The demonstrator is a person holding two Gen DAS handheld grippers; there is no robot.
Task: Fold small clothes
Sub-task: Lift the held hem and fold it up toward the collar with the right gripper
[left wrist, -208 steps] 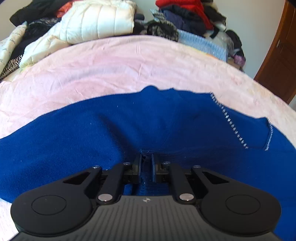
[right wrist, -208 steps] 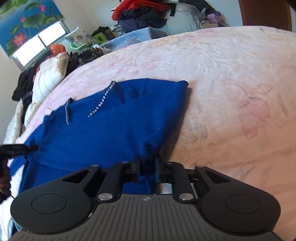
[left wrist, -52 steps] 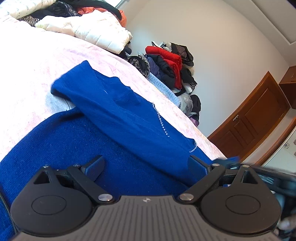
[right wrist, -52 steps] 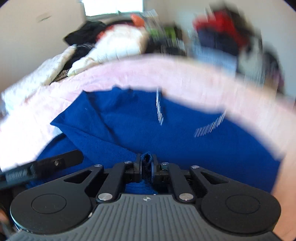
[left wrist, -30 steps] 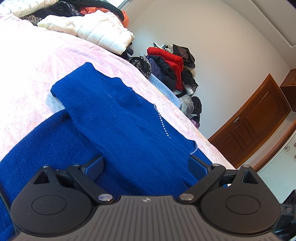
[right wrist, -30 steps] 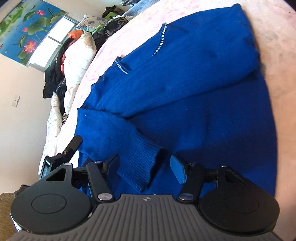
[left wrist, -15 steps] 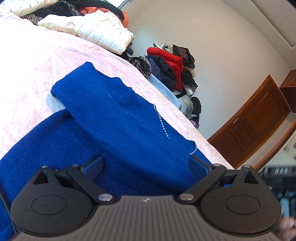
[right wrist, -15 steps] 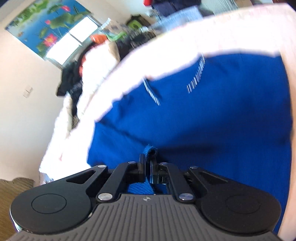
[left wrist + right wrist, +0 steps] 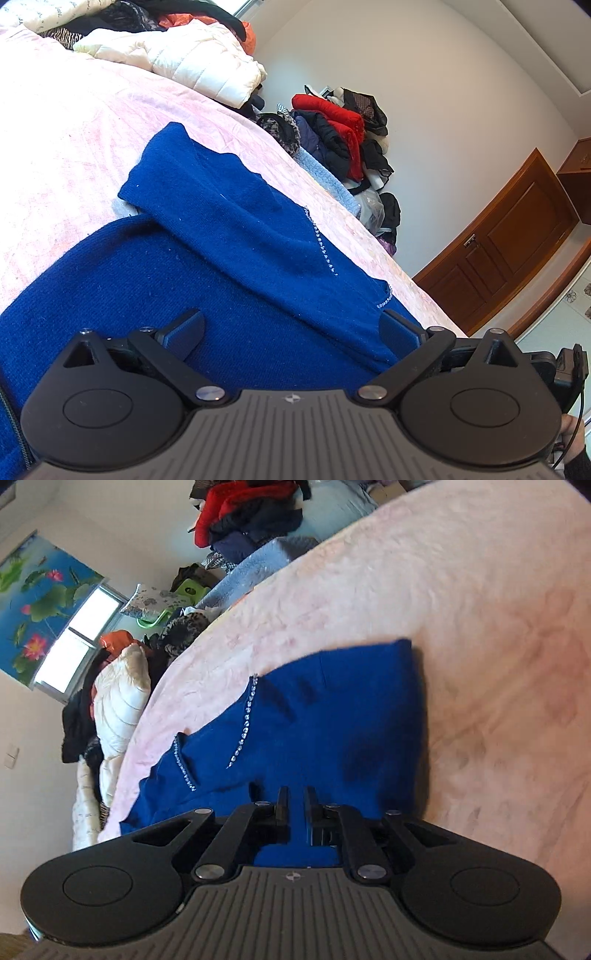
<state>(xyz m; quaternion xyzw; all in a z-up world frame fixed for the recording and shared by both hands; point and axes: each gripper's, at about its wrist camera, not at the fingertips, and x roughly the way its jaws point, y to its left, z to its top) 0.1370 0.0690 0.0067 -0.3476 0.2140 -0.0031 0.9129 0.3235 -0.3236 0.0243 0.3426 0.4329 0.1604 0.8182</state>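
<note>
The blue sweater [image 9: 229, 266] lies spread on the pink bedspread [image 9: 66, 155] of the bed, with one side already turned over onto the body and a line of small beads near its neck. The left gripper [image 9: 291, 330] hangs just above the cloth with its jaws wide apart and nothing between them. The right gripper [image 9: 294, 806] has its jaws drawn almost together; they have just been closing and then easing a touch, and blue knit shows in the narrow gap, though whether the pads truly pinch a fold or only sit over the cloth I cannot tell from this view. The step in hand looks like carrying a pinched edge across to make the next fold. To do it well, make sure the grip takes the whole thickness of the edge, lift only enough to clear the layer beneath, and carry it level so the fold line stays straight. The free left gripper could press down along the intended crease to keep the lower layer from dragging.
</note>
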